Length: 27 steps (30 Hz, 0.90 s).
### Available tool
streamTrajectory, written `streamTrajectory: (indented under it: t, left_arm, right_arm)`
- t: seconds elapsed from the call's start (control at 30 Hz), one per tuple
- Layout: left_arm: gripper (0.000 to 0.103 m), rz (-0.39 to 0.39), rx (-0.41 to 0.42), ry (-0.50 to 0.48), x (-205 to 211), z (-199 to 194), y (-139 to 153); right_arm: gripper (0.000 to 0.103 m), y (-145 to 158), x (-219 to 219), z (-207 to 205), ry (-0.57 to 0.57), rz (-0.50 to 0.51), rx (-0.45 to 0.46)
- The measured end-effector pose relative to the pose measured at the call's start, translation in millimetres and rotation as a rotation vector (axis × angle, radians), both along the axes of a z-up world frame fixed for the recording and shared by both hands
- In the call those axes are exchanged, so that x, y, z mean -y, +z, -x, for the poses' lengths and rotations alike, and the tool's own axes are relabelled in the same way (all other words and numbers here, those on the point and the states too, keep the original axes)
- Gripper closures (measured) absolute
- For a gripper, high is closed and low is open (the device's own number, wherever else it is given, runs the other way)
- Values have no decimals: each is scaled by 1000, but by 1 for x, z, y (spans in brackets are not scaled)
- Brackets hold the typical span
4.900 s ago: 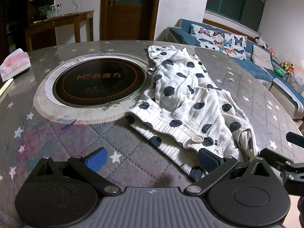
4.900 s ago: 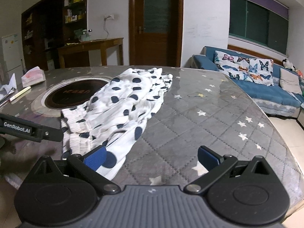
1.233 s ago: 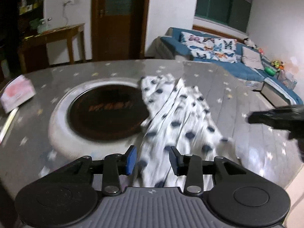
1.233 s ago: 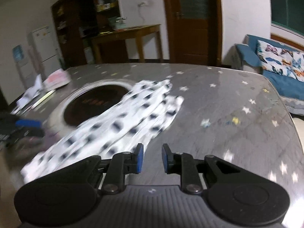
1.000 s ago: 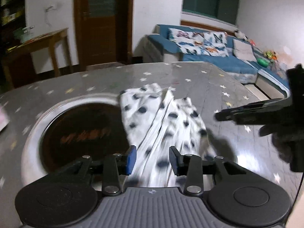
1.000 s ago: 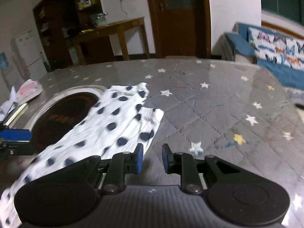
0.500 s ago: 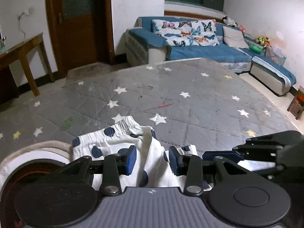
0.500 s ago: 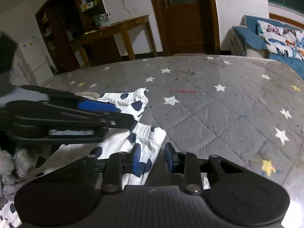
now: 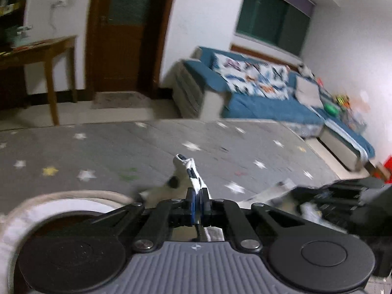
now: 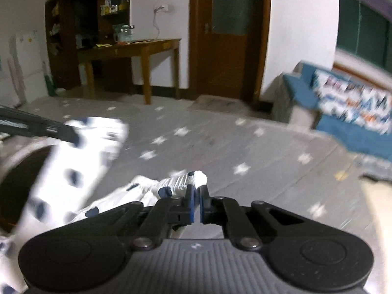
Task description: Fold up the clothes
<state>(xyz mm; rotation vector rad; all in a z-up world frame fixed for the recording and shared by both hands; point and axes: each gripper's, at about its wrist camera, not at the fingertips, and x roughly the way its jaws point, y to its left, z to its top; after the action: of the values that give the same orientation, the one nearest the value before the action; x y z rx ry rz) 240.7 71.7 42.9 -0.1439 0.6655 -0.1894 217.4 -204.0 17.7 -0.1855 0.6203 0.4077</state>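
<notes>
A: What sort of place is this?

B: A home, a living room by the look of it. There is a blue sofa (image 9: 269, 105) with patterned cushions (image 9: 252, 76) against a white wall, under a dark window (image 9: 272, 24).

A: Anything else that says home?

B: A brown wooden door (image 10: 229, 36), a wooden side table (image 10: 137, 49) with odds and ends on it, and dark shelves (image 10: 80, 29) crowded with small household things. A wall socket (image 10: 163, 7) with a hanging cord sits beside the door.

A: And the near surface?

B: A tabletop (image 9: 122, 152) with a grey quilted cover printed with stars, and a round built-in hotplate (image 9: 61, 210) set in it.
</notes>
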Motion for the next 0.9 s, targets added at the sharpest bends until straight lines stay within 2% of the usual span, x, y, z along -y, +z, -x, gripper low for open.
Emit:
streamTrajectory:
  t: [0.1, 0.17, 0.37, 0.43, 0.47, 0.57, 0.63, 0.8, 0.87, 0.9]
  left_arm:
    - [99, -2, 0, 52, -33, 4, -1]
    - [99, -21, -12, 89, -52, 6, -6]
    - [99, -123, -75, 154, -83, 9, -25]
    - [97, -156, -84, 173, -86, 8, -29]
    - [95, -164, -86, 181, -87, 6, -30]
    - [94, -190, -91, 207, -90, 2, -31]
    - [94, -192, -74, 226, -90, 1, -26]
    - [93, -191, -67, 191, -79, -10, -23]
    - [85, -193, -73, 154, -70, -20, -26]
    - [71, -192, -77, 140, -65, -26, -28]
  right_arm:
    - [100, 8, 11, -12, -48, 64, 37]
    - [100, 10, 22, -26, -119, 125, 62]
    - [97, -12, 50, -63, -311, 314, 28]
    - [97, -15, 57, -64, -349, 304, 17]
    - [97, -14, 60, -63, -347, 263, 4]
    - [93, -13, 61, -58, -274, 113, -68]
    - [89, -18, 52, -56, -207, 64, -106]
    - [84, -35, 28, -65, -120, 37, -164]
    - [79, -41, 21, -69, -100, 43, -175]
    - [77, -42, 19, -70, -96, 45, -170]
